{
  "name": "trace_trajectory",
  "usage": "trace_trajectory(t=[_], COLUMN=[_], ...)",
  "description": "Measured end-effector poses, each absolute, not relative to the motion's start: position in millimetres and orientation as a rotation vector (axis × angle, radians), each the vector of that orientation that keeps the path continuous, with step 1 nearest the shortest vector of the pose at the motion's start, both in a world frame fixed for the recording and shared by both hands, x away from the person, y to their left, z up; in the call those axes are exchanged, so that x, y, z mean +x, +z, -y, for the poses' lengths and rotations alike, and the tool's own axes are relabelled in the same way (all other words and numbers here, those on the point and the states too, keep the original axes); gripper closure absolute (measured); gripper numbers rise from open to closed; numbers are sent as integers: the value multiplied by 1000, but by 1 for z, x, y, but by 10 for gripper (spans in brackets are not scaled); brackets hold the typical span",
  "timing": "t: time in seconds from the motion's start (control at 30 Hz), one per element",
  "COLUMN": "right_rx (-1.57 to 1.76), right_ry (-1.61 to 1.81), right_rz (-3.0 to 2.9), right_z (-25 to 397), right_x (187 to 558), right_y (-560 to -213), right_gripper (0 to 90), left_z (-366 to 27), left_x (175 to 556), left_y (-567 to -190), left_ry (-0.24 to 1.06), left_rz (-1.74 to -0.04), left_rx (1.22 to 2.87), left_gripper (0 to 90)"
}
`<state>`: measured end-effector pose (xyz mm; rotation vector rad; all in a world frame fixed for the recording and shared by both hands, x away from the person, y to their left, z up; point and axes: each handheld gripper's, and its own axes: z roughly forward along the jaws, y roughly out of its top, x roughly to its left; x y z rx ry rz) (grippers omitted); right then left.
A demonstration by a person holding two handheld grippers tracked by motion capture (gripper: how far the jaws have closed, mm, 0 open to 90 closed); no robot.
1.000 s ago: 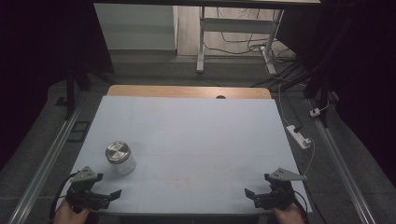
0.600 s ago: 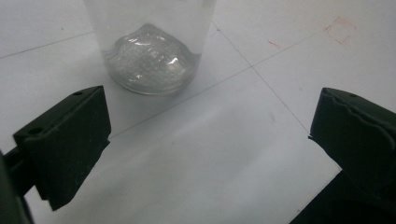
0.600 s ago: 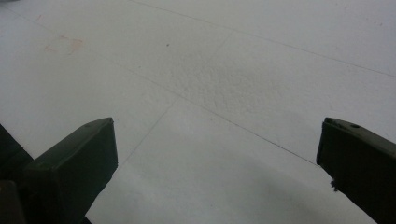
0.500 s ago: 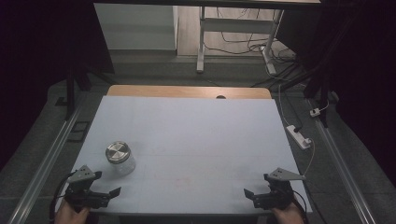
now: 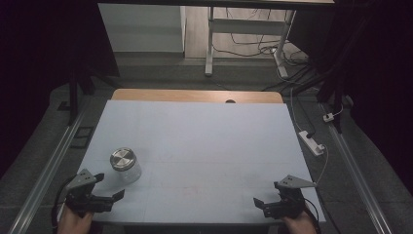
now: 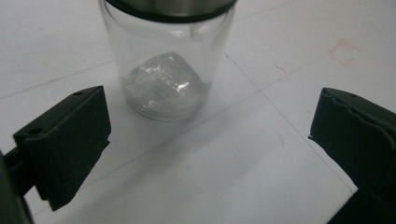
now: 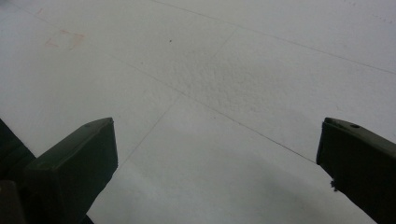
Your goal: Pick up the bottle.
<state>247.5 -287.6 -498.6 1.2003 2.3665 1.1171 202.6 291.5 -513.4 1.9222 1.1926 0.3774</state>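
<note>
A clear glass jar with a round metal lid stands upright on the pale table near its front left. In the left gripper view the jar holds a crumpled silvery lump and stands just beyond the wide-apart jaws. My left gripper is open at the front left edge, a little short of the jar and not touching it. At the front right edge my right gripper is open over bare table, with nothing between its jaws.
A faint red mark lies on the table right of the jar. A white power strip with its cable hangs off the right edge. Metal rails run along both sides; a wooden strip borders the far edge.
The left gripper has drifted slightly toward the front left edge. The right gripper and the jar have stayed put.
</note>
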Motion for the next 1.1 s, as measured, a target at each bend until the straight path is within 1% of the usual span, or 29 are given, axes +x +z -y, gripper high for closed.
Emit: trace_trajectory(t=[0.33, 0.7, 0.87, 1.1], right_rx=[1193, 1184, 1183, 1179], right_ry=[1111, 1097, 1095, 1089], right_rz=[-2380, -2401, -2405, -2410], right_z=[286, 285, 285, 284], right_x=[248, 249, 249, 250], right_y=[-499, -499, -500, -500], right_gripper=[0, 0, 0, 0], left_z=[-294, -289, -288, -283], left_x=[214, 230, 239, 253], left_y=[-516, -517, -518, -519], left_ry=[365, 439, 410, 380], left_rz=[-1170, -1166, -1173, -1188], left_rx=[1921, 1937, 1917, 1943], left_gripper=[0, 0, 0, 0])
